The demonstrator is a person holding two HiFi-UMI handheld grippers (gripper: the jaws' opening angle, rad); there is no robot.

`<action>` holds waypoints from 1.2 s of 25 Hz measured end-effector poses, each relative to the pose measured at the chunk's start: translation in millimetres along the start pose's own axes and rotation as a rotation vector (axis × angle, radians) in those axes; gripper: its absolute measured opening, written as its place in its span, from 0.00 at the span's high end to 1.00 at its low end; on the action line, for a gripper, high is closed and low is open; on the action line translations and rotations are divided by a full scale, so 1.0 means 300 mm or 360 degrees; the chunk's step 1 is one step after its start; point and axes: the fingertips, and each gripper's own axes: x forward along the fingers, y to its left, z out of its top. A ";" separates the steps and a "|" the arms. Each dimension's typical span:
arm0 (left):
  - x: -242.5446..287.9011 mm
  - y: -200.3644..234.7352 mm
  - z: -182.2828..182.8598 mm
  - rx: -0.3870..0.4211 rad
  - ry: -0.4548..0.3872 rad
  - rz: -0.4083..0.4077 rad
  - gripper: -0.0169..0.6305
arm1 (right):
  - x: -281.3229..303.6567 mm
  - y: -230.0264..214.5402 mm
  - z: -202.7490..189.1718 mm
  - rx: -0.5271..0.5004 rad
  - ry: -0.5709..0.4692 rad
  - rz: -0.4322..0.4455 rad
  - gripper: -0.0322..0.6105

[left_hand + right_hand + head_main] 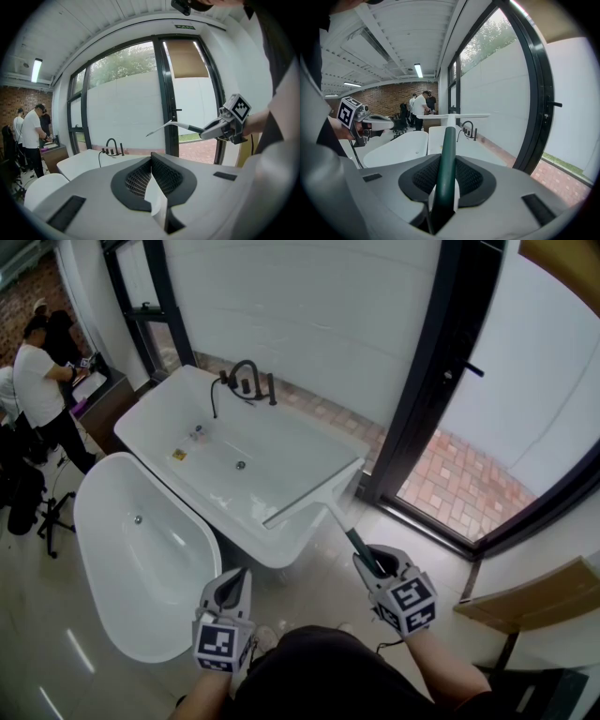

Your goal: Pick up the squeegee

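Grips the squeegee [314, 495] in the right gripper [367, 563], jaws clamped on the dark green handle. Holds it lifted in the air, with the pale blade out over the near corner of the rectangular bathtub [272, 474]. Carries the left gripper [234, 585] low beside the oval bathtub [159, 559], with its jaws pressed together on nothing. Stands close to a black-framed glass door [441, 381], with a black faucet [246, 379] at the rectangular bathtub's far end.
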 end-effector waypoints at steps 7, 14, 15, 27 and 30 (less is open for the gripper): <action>-0.001 0.000 -0.002 -0.0001 0.0002 0.0008 0.99 | -0.001 -0.002 0.005 -0.0001 -0.0004 0.0000 0.83; -0.003 0.000 0.001 0.0005 0.0002 0.0005 0.99 | -0.001 0.001 0.011 -0.0004 -0.0011 0.0004 0.83; -0.001 0.000 -0.002 0.0017 -0.0003 -0.0001 0.99 | 0.001 -0.001 0.011 -0.0005 -0.0015 0.0003 0.83; -0.001 -0.001 -0.002 0.0007 0.0013 0.0003 0.99 | -0.001 0.001 0.011 -0.0005 -0.0006 0.0002 0.83; 0.002 0.000 -0.005 0.0012 0.0014 0.0001 0.98 | 0.002 0.000 0.017 -0.0010 -0.0016 -0.0003 0.83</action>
